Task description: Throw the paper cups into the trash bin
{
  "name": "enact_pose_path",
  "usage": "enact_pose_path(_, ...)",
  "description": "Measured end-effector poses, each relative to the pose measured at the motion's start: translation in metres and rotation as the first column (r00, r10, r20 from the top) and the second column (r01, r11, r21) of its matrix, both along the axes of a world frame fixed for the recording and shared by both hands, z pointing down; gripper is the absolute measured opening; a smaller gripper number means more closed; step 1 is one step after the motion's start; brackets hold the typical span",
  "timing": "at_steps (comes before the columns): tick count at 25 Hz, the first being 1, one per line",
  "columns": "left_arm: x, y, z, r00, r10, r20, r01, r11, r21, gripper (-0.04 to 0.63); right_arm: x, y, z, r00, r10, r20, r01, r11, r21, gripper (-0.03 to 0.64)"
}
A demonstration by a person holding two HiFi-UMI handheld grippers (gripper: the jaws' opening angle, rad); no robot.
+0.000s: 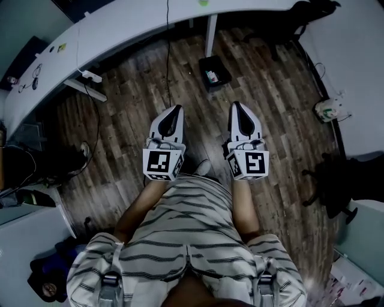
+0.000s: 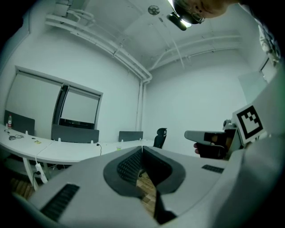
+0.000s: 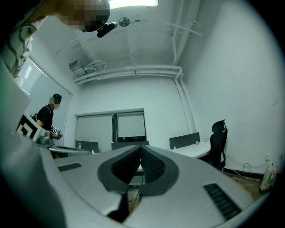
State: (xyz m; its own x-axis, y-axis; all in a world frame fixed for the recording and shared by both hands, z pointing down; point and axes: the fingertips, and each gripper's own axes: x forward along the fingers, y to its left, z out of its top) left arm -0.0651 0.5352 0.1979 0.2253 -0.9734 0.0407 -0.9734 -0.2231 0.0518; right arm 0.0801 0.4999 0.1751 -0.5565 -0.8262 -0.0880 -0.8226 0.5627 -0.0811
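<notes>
**Left gripper** (image 1: 176,108) (image 2: 141,149): white two-jaw tool with a marker cube. It is held level over the floor in front of the person's body. The ribbed black pads are pressed together, with nothing between them.

**Right gripper** (image 1: 235,105) (image 3: 140,149): matching tool, just beside the left one and parallel to it. Its jaws are likewise closed and empty.

**Black square trash bin** (image 1: 215,72): stands on the brown wood-plank floor (image 1: 138,96), ahead of both grippers. It is near the leg of the long white curved desk (image 1: 120,27). A few small items lie inside it, too small to name.

**Small pale-green object** (image 1: 204,2): sits on the desk's far edge, well apart from the bin. It may be a paper cup, but it is too small to tell.

**White power strip** (image 1: 92,75): lies on the floor below the desk.

**Black office chair** (image 3: 218,141): stands at the desk by the wall.

**Striped shirt** (image 1: 186,240): worn by the person holding the grippers.
</notes>
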Motion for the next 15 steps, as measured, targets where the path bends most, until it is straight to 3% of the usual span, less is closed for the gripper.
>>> enact_pose_path(8,0.007,-0.025,0.012,1.000,-0.015,-0.012,0.015,1.000,-0.025,0.025,0.008,-0.027,0.012,1.000,-0.012,-0.006,0.012,1.000,-0.026,0.009)
enact_pose_path(15,0.004,-0.090,0.028,1.000,-0.007,-0.029,0.006,1.000,-0.026,0.025,-0.002,-0.091,0.020,1.000,-0.023,-0.020,0.022,0.999,-0.023,0.009)
